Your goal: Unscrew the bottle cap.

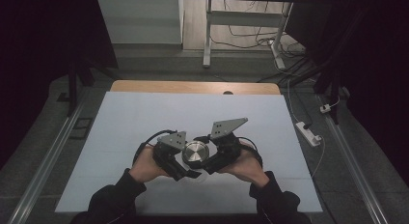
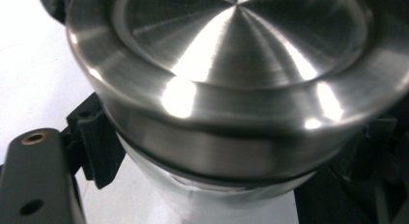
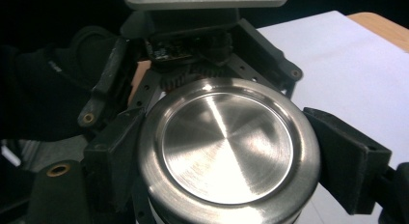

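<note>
Steel lid (image 1: 195,154) caps a pale jar at six o'clock on the table (image 1: 120,122); right gripper (image 3: 226,151) clamps its slick rim, left gripper (image 1: 176,159) seemingly grips lower.

A round metal lid (image 1: 195,154) sits on top of a jar (image 2: 226,200) in the near middle of the table (image 1: 120,137). The left gripper (image 1: 185,172) is at the lid's 9 o'clock side and the right gripper (image 1: 206,164) is at its 3 o'clock side. They face each other with the lid between them. In the right gripper view, one jaw presses the lid at 9 o'clock and the other at 3 o'clock. The left gripper is across from it at 12 o'clock. A power strip (image 1: 308,133) lies on the floor past the table's 3 o'clock edge. A desk frame (image 1: 208,35) stands on the floor far off at 12 o'clock.
</note>
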